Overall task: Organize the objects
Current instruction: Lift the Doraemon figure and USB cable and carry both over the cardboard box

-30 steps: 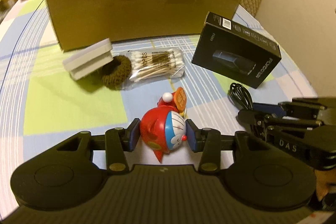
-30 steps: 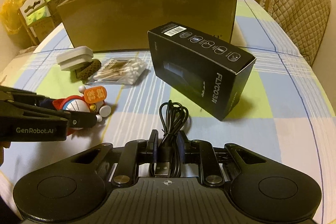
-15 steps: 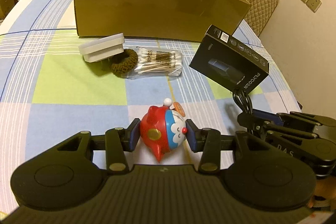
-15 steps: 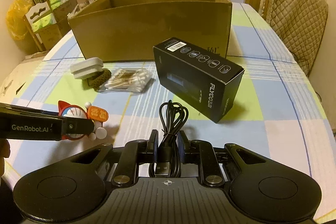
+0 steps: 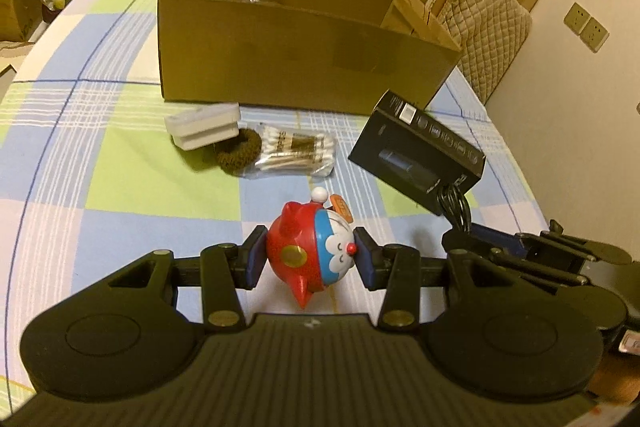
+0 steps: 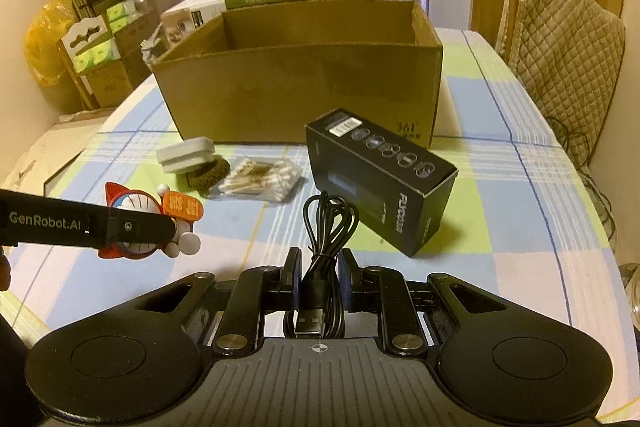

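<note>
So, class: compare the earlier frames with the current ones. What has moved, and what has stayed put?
Both grippers have risen, carrying their loads up off the tablecloth toward the cardboard box. The left gripper still clamps the toy figure; the right gripper still clamps the black cable. The black box, cotton swabs, hair tie and white case have not moved.

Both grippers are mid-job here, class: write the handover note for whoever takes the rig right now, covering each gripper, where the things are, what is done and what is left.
Left gripper: shut on the toy figure, lifted off the table.
Right gripper: shut on the coiled USB cable, also lifted.
The cardboard box stands open at the back; little of its inside shows.
On the cloth in front of it: white case, brown hair tie, cotton swab pack, black carton.
Done: both picks.
Left: probably drop toy and cable into the box, then the four remaining items.
</note>
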